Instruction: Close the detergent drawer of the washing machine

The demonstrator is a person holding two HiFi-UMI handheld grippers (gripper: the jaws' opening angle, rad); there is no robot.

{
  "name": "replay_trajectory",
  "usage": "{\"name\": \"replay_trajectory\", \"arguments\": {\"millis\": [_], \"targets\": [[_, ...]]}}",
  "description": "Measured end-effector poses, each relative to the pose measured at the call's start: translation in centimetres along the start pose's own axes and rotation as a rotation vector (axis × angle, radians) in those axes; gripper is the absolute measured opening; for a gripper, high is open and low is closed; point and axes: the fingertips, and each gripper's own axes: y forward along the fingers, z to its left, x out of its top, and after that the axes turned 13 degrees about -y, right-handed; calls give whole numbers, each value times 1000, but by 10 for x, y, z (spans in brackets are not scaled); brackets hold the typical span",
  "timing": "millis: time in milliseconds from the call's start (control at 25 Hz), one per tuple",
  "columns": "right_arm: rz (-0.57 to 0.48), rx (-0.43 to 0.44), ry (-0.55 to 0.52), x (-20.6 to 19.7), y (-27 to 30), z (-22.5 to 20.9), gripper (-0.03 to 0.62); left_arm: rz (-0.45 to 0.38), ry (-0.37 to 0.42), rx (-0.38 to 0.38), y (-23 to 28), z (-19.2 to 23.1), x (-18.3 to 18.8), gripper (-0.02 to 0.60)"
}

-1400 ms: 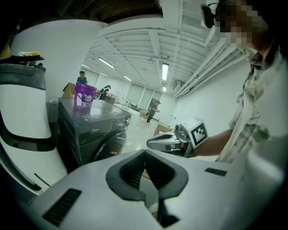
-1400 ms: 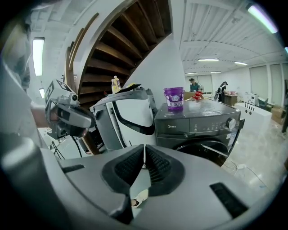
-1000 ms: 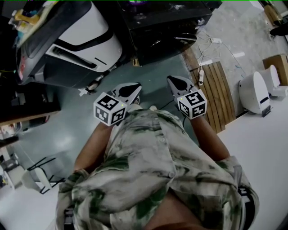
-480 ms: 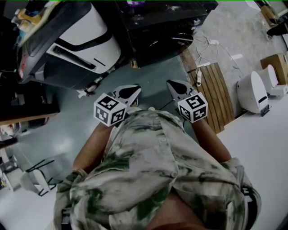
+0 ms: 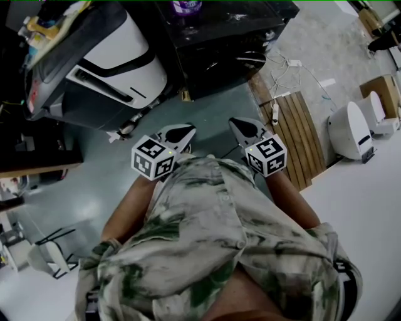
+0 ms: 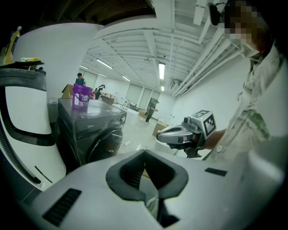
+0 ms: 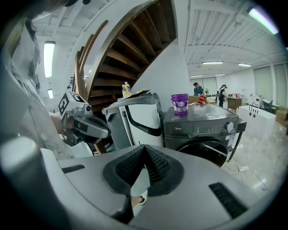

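Observation:
The dark front-loading washing machine (image 5: 225, 44) stands ahead of me, with a purple container (image 5: 185, 7) on its top. In the right gripper view the machine's top panel (image 7: 198, 128) looks flat, and I see no drawer sticking out. My left gripper (image 5: 188, 130) and right gripper (image 5: 233, 122) hang side by side in front of my chest, short of the machine and touching nothing. The left gripper (image 6: 145, 152) is shut with nothing in it. The right gripper (image 7: 145, 147) is also shut with nothing in it.
A tall white and black appliance (image 5: 119, 56) stands left of the washing machine (image 6: 94, 130). Wooden boards (image 5: 301, 131) and white cables (image 5: 294, 63) lie on the floor to the right. A white unit (image 5: 354, 128) sits further right. People stand far off in the hall (image 7: 198, 89).
The whole head view has slid down a little as the person shifted. Both grippers drifted slightly with the person and stay shut, about as far from the machine as before.

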Motion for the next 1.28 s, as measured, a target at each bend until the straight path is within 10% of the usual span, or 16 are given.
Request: {"name": "replay_trajectory", "arguments": {"millis": [1280], "targets": [[-33,2,50,-13,-14,-3,21,32,-20,12,17,-2,-20,23]]}}
